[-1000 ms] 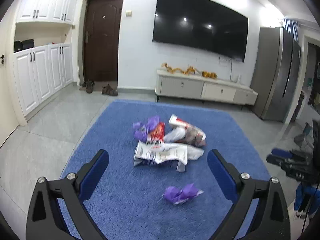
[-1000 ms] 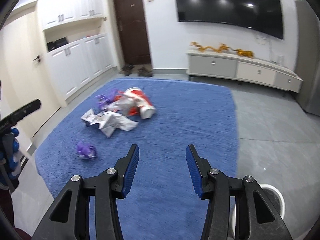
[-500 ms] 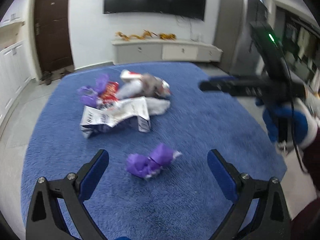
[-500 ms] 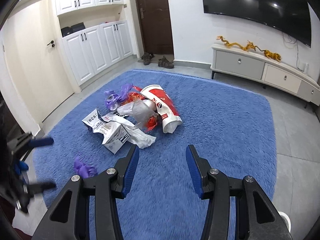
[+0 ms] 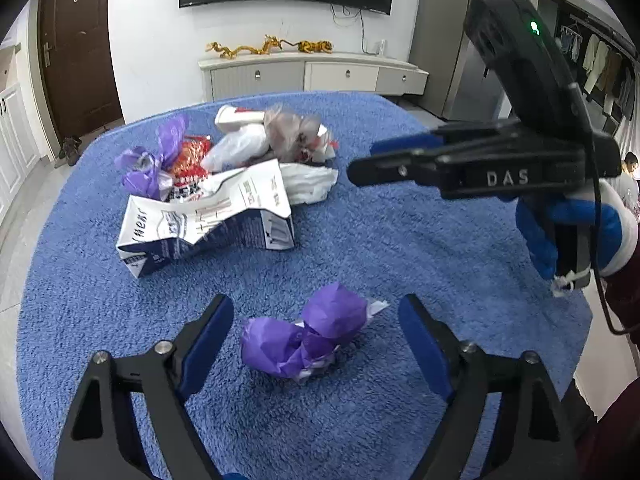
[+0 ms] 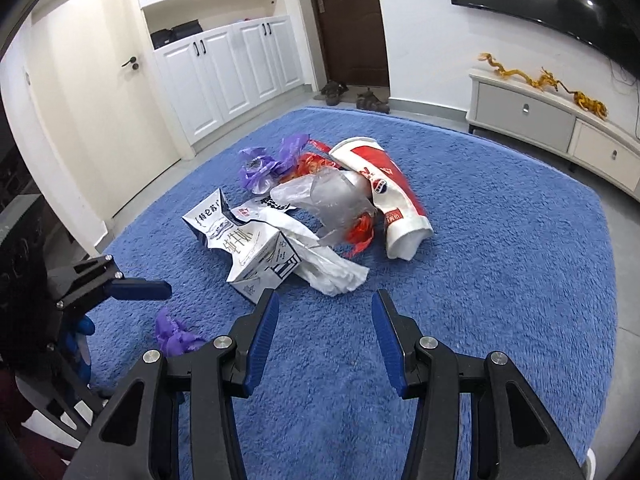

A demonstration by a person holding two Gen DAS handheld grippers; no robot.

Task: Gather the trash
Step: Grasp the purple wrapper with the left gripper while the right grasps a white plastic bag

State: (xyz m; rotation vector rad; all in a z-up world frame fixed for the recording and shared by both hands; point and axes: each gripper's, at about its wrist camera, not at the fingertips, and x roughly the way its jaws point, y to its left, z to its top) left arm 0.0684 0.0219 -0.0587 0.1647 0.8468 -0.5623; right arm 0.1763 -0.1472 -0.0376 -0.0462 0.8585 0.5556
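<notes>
Left wrist view: nothing looks collected yet. The left claw [image 5: 314, 316] is closing around a purple wad [image 5: 306, 336] on the near part of the rug [image 5: 400, 240]; the wad sits between the pads, not yet pinched as far as I can tell. The main pile, led by a crushed carton [image 5: 204, 220], lies farther off, left of centre. The right claw [image 5: 360, 170] crosses in from the right, above the rug, so room on that side is tight.

Right wrist view: the right claw [image 6: 324, 320] stands half open and empty, just short of the carton [image 6: 248, 252] and a white bag [image 6: 332, 272]. A cup [image 6: 384, 192] lies at the pile's right. Bare rug to the right and near gives free room; the left claw [image 6: 140, 290] crowds the left.
</notes>
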